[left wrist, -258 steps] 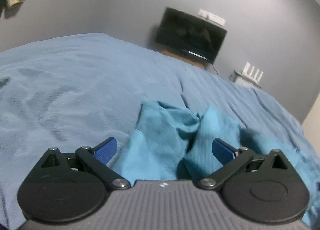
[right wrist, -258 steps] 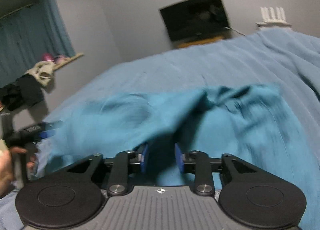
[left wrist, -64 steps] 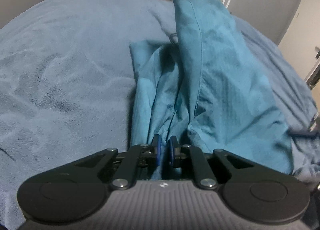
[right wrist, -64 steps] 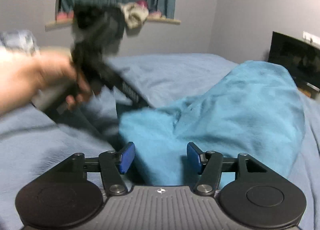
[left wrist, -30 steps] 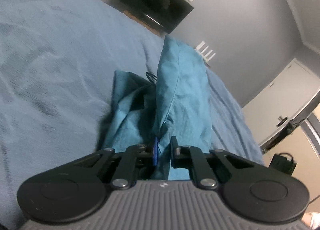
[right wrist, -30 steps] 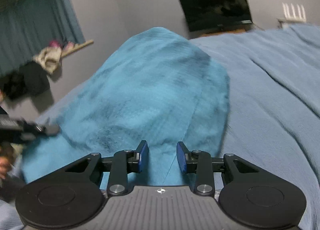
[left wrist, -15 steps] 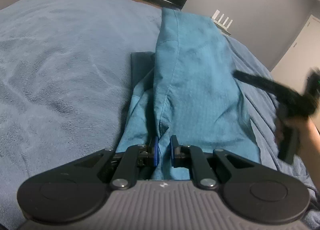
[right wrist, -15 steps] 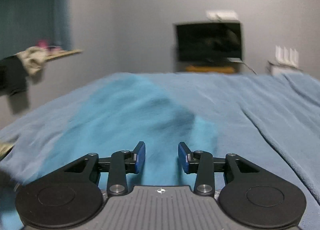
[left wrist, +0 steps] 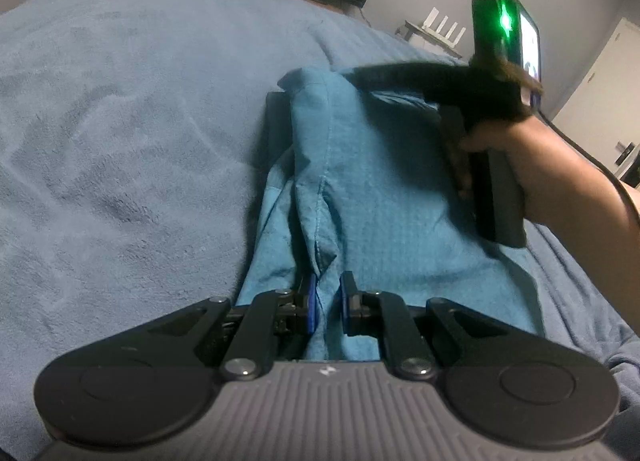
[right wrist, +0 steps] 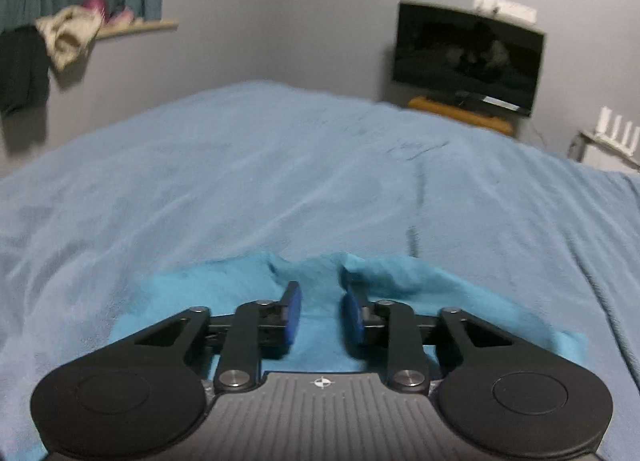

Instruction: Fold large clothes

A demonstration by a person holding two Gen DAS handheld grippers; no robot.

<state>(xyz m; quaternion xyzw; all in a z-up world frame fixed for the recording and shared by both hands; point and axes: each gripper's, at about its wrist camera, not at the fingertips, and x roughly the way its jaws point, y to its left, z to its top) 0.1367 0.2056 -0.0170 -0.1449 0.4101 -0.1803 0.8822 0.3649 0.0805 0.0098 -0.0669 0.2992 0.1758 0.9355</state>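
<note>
Now garment lies flat on bed; left claw still pinches hem, right claw apart.

Teal cloth garment lies on blue fleece blanket, just ahead of left gripper. Right gripper over garment's far end. Flat black television on wooden stand behind bed; white router to its right.
</note>
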